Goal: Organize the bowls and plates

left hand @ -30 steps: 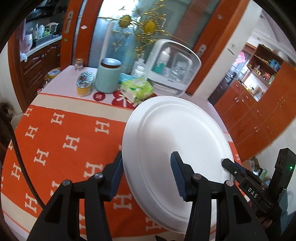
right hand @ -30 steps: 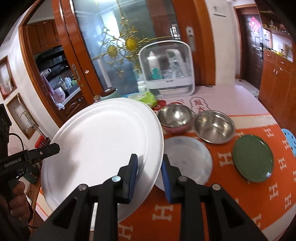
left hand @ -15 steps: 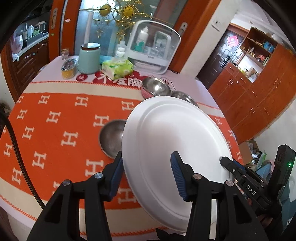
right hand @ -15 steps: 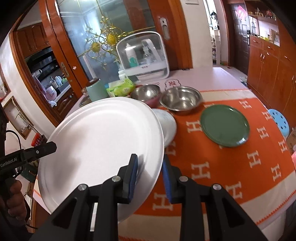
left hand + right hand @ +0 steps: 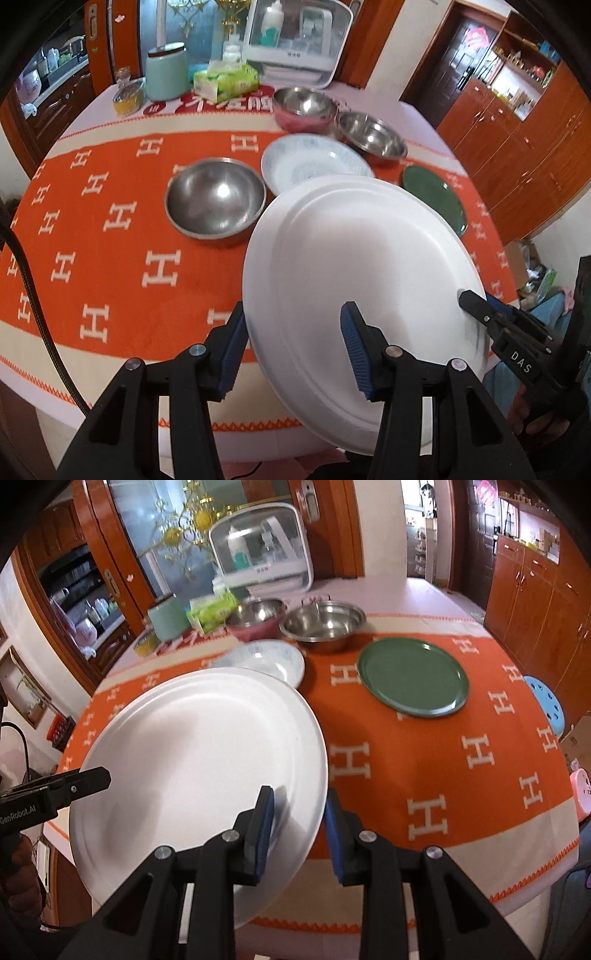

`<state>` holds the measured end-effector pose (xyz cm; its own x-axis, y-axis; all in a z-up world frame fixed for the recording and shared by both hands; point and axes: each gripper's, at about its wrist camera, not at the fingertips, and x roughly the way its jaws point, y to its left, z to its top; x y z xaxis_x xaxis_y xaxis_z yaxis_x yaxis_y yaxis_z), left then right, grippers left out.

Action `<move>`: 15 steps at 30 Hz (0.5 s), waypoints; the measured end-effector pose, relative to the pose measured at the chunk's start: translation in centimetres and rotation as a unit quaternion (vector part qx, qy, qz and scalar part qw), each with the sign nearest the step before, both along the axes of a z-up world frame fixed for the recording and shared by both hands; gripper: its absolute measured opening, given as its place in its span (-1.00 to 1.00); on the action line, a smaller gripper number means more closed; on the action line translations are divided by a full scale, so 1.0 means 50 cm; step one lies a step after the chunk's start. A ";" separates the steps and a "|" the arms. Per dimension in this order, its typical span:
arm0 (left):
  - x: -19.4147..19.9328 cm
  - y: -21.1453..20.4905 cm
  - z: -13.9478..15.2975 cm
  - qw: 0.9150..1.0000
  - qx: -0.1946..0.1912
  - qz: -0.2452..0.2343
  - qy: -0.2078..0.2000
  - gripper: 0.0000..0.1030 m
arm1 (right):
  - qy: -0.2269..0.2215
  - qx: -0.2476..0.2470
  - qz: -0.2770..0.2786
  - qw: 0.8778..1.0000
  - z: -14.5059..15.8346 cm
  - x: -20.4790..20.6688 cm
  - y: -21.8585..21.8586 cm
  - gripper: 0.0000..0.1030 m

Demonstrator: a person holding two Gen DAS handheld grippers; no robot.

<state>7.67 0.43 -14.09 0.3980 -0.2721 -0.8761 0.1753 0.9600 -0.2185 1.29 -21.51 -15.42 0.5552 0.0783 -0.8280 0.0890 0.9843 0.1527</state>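
Moved: both grippers carried white plate [image 5: 362, 258] down toward bench [image 5: 110, 258].
Left gripper [image 5: 293, 347]: jaws straddle near rim, grip uncertain.
Right gripper [image 5: 299, 827]: jaws clench rim.
Plate: aloft, tilted, near patterned plate [image 5: 314, 162].
Technique: level, lower slowly.

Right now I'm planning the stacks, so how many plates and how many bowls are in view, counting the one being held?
Plates: 3 (white plate, green plate, patterned plate)
Bowls: 3 (steel bowl, pink-sided bowl, far steel bowl)
Total: 6
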 end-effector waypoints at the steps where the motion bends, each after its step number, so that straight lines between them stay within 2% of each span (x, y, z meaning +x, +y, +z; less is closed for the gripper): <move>1: -0.002 -0.003 -0.006 1.000 0.003 0.001 0.003 -0.06 | 0.006 0.001 0.001 1.000 -0.009 0.000 -0.003 -0.45; 8: -0.006 -0.022 -0.076 0.999 0.013 0.017 0.038 -0.08 | 0.037 -0.006 0.008 0.999 -0.072 -0.005 -0.013 -0.44; 15: -0.004 -0.046 -0.119 0.996 0.060 0.013 0.061 -0.08 | 0.040 -0.012 0.012 0.999 -0.118 -0.006 -0.012 -0.43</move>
